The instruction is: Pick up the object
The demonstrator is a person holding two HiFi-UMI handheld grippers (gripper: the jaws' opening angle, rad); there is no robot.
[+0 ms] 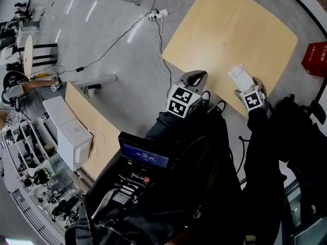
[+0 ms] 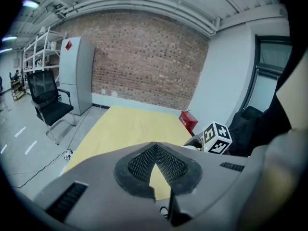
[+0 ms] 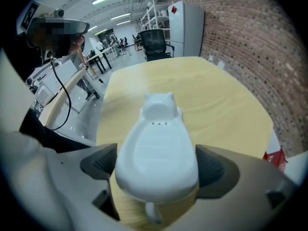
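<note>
I am holding my right tongs (image 3: 155, 163) spread wide, and the white object (image 3: 156, 146) is sitting between their two dark pads (image 3: 96, 161). The pads are flanking its rounded body on either side; whether they are brushing it I cannot tell. The object is smooth white plastic, broad at my end and narrowing to a small knob-like top at the far end, with three tiny holes just below that top. It is resting on the pale wooden table (image 3: 216, 100), and in the head view it is lying close to the table's near edge, just ahead of the right tongs' marker cube (image 1: 253, 100).

I am keeping my left tongs (image 2: 155, 150) pressed together, the ribbed tips meeting in a point with nothing between them. They are hovering at the near edge of the same table, well to the left of the object. Past the table's far side a red box (image 2: 188, 121) is standing on the floor by the brick wall (image 2: 144, 61), and a black office chair (image 2: 48, 105) is sitting off to the left.
</note>
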